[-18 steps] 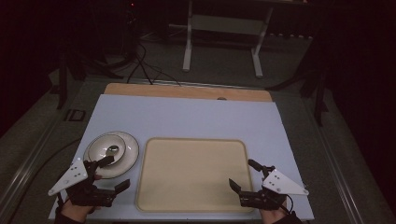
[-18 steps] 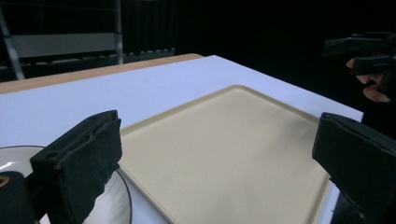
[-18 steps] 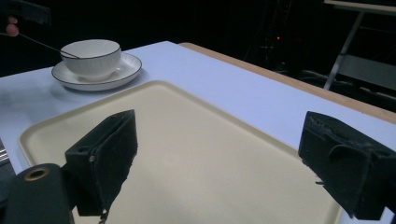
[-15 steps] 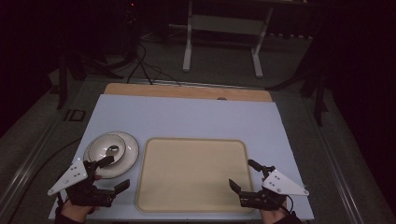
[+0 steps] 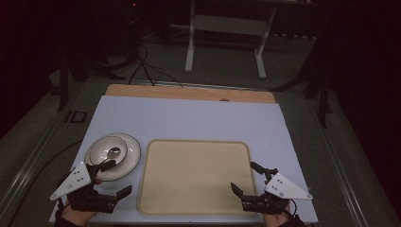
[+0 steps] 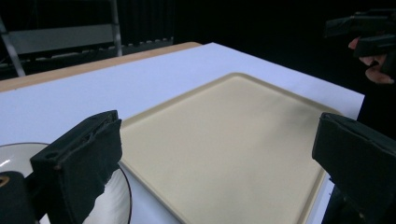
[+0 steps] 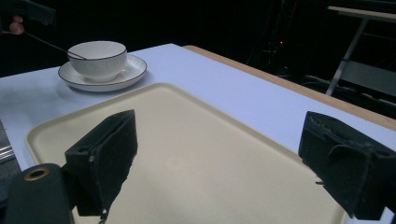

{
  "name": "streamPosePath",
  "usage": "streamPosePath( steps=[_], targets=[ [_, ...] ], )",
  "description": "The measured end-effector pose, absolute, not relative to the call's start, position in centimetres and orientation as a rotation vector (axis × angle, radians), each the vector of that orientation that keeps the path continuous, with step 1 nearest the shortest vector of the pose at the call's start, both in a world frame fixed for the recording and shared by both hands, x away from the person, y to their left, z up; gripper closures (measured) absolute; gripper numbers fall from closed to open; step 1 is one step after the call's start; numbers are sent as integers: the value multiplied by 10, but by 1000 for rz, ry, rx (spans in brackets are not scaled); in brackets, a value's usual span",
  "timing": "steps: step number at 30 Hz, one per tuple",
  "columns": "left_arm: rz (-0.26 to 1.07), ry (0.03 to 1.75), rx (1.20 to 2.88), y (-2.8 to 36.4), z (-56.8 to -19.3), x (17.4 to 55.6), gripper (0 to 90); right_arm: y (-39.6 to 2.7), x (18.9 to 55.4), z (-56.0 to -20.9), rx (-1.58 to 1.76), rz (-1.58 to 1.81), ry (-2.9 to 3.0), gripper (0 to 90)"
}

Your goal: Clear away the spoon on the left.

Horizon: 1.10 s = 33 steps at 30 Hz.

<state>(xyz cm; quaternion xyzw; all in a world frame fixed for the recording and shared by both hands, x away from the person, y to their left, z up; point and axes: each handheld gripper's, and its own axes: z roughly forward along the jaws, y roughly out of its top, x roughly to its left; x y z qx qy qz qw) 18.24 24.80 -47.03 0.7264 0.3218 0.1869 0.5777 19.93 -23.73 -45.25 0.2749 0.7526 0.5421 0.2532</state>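
Hardly anything is shifting since the earlier frames: both hand-held grippers are hovering in the same spots at the near edge of the table (image 5: 189, 118), and the dishes are lying where they were.

Judging by the layout, the work is only beginning. A tray (image 5: 195, 176) is lying bare at the middle of the near edge, and a plate (image 5: 130, 157) is sitting just beside the tray's left rim, carrying a bowl (image 5: 108, 150) with a spoon (image 5: 113, 152) resting in it. The likely job is carrying that stack onto the tray.

The left hand-held gripper (image 5: 111, 177) is hanging at the near left corner with its jaws wide apart and nothing between them, its upper jaw reaching over the plate's near rim. The right hand-held gripper (image 5: 246, 177) is waiting at the near right corner beside the tray's right rim, jaws likewise spread and holding nothing.

For the next move, the left one probably needs to be pinching the plate's rim and lifting level, since the bowl and spoon are loose and could slide or tip.

Around the table, a metal stand (image 5: 226, 33) and some cables (image 5: 142, 61) are lying on the dark floor beyond the far edge, well apart. Nothing is blocking the short path from plate to tray.
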Motion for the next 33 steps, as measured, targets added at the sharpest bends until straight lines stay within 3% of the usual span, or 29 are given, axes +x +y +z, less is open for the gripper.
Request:
streamPosePath(
  steps=[13,33],
  targets=[
    [389,755,1739,244,-468,182,24,-237,199,-452,740,1479,2046,119],
    [422,661,1796,227,-424,173,55,-236,200,-453,749,1491,2050,119]
  ],
)
